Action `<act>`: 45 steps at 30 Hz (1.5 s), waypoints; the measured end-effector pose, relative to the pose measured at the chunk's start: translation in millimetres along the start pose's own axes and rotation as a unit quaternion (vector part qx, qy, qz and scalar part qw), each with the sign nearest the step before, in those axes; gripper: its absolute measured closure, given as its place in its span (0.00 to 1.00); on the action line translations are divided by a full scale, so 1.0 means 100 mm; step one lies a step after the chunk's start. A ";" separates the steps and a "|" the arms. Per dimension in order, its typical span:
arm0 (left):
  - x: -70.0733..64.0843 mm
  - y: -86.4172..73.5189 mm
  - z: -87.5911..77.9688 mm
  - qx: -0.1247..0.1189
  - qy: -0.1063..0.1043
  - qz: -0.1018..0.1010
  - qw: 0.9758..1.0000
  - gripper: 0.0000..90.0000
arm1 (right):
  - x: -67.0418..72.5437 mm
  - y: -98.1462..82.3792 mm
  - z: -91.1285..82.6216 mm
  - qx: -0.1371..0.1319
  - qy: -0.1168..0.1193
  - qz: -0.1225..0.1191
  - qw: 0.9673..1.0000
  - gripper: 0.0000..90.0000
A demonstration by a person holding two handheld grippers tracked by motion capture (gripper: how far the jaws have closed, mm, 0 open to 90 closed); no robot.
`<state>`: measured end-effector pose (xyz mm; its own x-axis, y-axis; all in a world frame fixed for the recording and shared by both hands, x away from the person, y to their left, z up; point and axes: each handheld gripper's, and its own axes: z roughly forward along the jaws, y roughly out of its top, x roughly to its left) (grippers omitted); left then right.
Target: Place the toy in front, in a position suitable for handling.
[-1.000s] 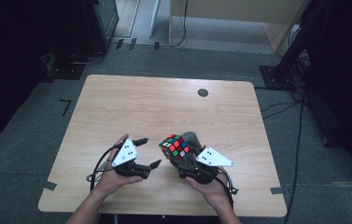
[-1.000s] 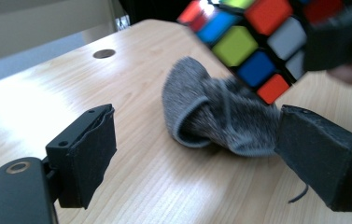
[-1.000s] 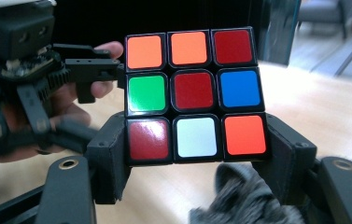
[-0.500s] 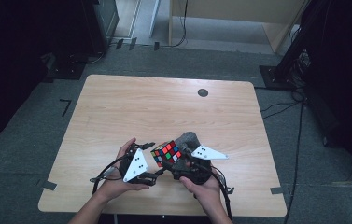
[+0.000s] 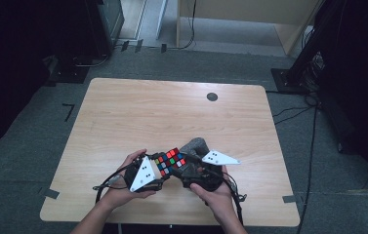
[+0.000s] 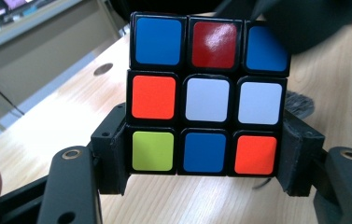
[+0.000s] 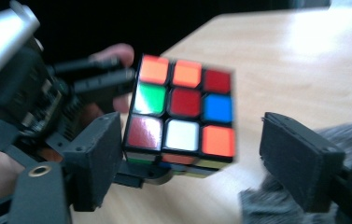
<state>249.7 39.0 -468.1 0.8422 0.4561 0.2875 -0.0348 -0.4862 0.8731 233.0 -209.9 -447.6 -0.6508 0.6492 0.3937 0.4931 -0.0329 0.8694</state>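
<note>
Your wooden table point(image 5: 123, 122) takes the middle of the high view, with a small dark round hole point(image 5: 212, 96) in it at upper right of the top. Grey carpet runs round it, with dark stands at the upper left and right edges of the frame.

Your forearms come in from the bottom centre of the high view. Both hands sit low in the frame, near the front edge of the table.

A grey cloth point(image 5: 194, 146) lies on the table just right of centre, beside your right gripper point(image 5: 184, 163). In the right gripper view the cloth is at lower right, behind the right-hand jaw.

Left gripper point(image 5: 158, 171): its jaws have just been closing, and in the left gripper view the pads now sit against both sides of the bottom layer of the puzzle cube point(image 6: 208, 95). You hold the cube with it.

Right gripper: its jaws have just been opening. In the right gripper view the cube point(image 7: 183, 112) sits between them, left pad close to or at the cube's side, right pad well clear with bare table showing in the gap. No grip there.

The cube point(image 5: 170, 161) is between your two hands, low centre of the high view, off the table top. The face towards the left gripper camera reads blue, red, blue; orange, white, white; green, blue, orange.
</note>
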 end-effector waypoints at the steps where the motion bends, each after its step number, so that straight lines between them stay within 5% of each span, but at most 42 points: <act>1: 0.03 -0.01 -0.01 -0.001 -0.003 -0.011 1.000 0.38 | -0.03 0.02 -0.04 -0.009 -0.013 -0.003 1.000 0.26; 4: 0.10 -0.03 -0.02 -0.003 -0.004 -0.039 0.999 0.38 | -0.12 0.02 -0.08 -0.005 -0.076 -0.033 0.997 0.28; 7: 0.12 -0.04 -0.03 -0.005 -0.005 -0.051 0.999 0.38 | -0.24 -0.09 -0.02 0.027 -0.152 -0.065 0.986 0.33; 9: 0.12 -0.04 -0.03 -0.005 -0.006 -0.055 0.998 0.38 | -0.32 -0.18 0.05 0.056 -0.177 -0.075 0.980 0.39; 14: 0.14 -0.04 -0.04 -0.005 -0.004 -0.061 0.998 0.38 | -0.42 -0.30 0.12 0.095 -0.185 -0.074 0.975 0.71; 16: 0.15 -0.04 -0.05 -0.005 0.000 -0.066 0.998 0.38 | -0.41 -0.26 0.08 0.087 -0.176 -0.083 0.977 0.78; 20: 0.18 -0.05 -0.05 0.000 0.002 -0.077 0.997 0.38 | -0.33 -0.14 -0.07 0.048 -0.195 -0.128 0.971 0.83; 24: 0.20 -0.05 -0.06 -0.002 -0.002 -0.082 0.997 0.38 | -0.30 -0.04 -0.20 0.075 -0.175 -0.164 0.968 0.80; 26: 0.20 -0.05 -0.06 -0.002 -0.005 -0.085 0.996 0.38 | -0.32 -0.02 -0.20 0.121 -0.146 -0.169 0.967 0.62; 27: 0.20 -0.05 -0.06 -0.003 -0.006 -0.086 0.996 0.38 | -0.31 -0.02 -0.20 0.132 -0.148 -0.184 0.963 0.57; 28: 0.20 -0.05 -0.06 -0.002 -0.008 -0.087 0.996 0.38 | -0.29 -0.03 -0.20 0.117 -0.158 -0.195 0.961 0.53; 31: 0.20 -0.05 -0.05 -0.003 -0.012 -0.088 0.996 0.38 | -0.28 -0.03 -0.17 0.070 -0.149 -0.160 0.973 0.45; 32: 0.19 -0.05 -0.05 -0.003 -0.014 -0.087 0.996 0.38 | -0.28 -0.04 -0.14 0.067 -0.148 -0.153 0.975 0.43; 36: 0.18 -0.05 -0.04 -0.003 -0.016 -0.085 0.996 0.38 | -0.36 -0.21 0.05 0.119 -0.182 -0.156 0.963 0.41; 40: 0.19 -0.05 -0.05 -0.003 -0.014 -0.087 0.996 0.38 | -0.50 -0.31 0.13 0.156 -0.187 -0.108 0.964 0.42; 45: 0.21 -0.06 -0.06 -0.004 -0.012 -0.092 0.996 0.38 | -0.60 -0.37 0.16 0.191 -0.166 -0.063 0.965 0.37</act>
<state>264.4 55.6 -465.1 0.8468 0.5197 0.1132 0.1170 -0.3897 0.9135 263.2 -235.4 -507.9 -0.5297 0.8396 0.1204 0.6407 0.3030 0.7055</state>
